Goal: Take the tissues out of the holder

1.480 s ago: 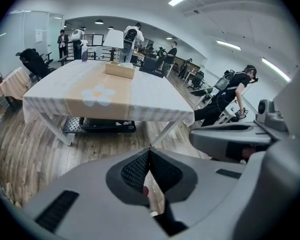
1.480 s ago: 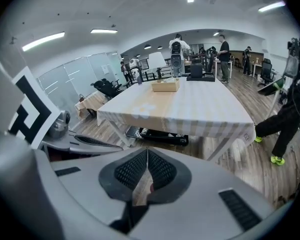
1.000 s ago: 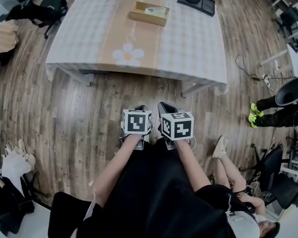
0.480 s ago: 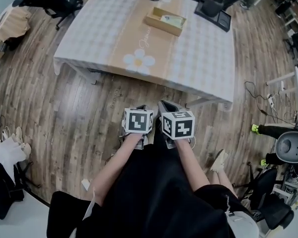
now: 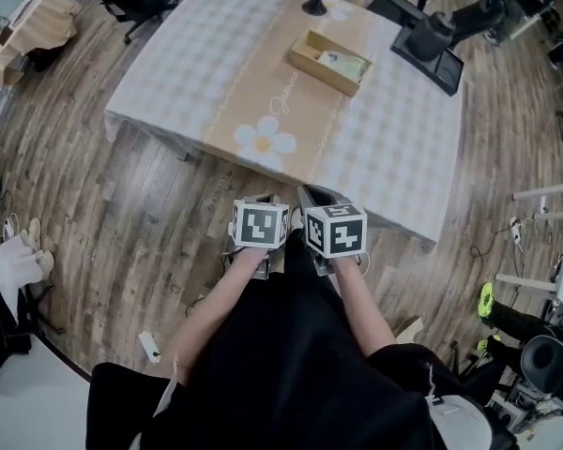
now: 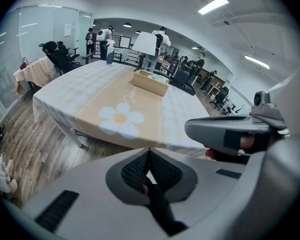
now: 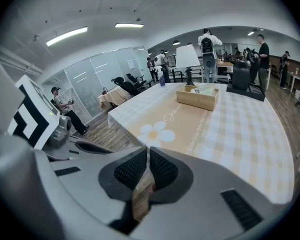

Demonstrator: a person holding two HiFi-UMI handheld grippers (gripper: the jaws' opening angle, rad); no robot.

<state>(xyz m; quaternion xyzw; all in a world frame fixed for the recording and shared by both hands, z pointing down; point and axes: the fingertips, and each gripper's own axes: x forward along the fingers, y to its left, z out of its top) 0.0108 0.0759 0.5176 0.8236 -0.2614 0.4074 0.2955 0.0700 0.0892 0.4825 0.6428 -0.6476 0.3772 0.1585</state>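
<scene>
left gripper (image 6: 149, 151), right gripper (image 7: 147, 151): both pinched shut, empty, tucked near body, well short of table (image 5: 169, 82). tissue holder (image 5: 331, 61) far ahead, bit rightward, long axis slanted. right gripper nearer, I'd guess.

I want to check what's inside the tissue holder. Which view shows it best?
Head view: it looks down into the open wooden holder, with tissues visible inside. Both gripper views show it side-on and far off, mostly its side wall.

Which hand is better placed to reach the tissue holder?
Right, probably: the tissue holder sits on the table ahead, on the side of the right gripper, not the left gripper. Both are shut and far from it.
</scene>
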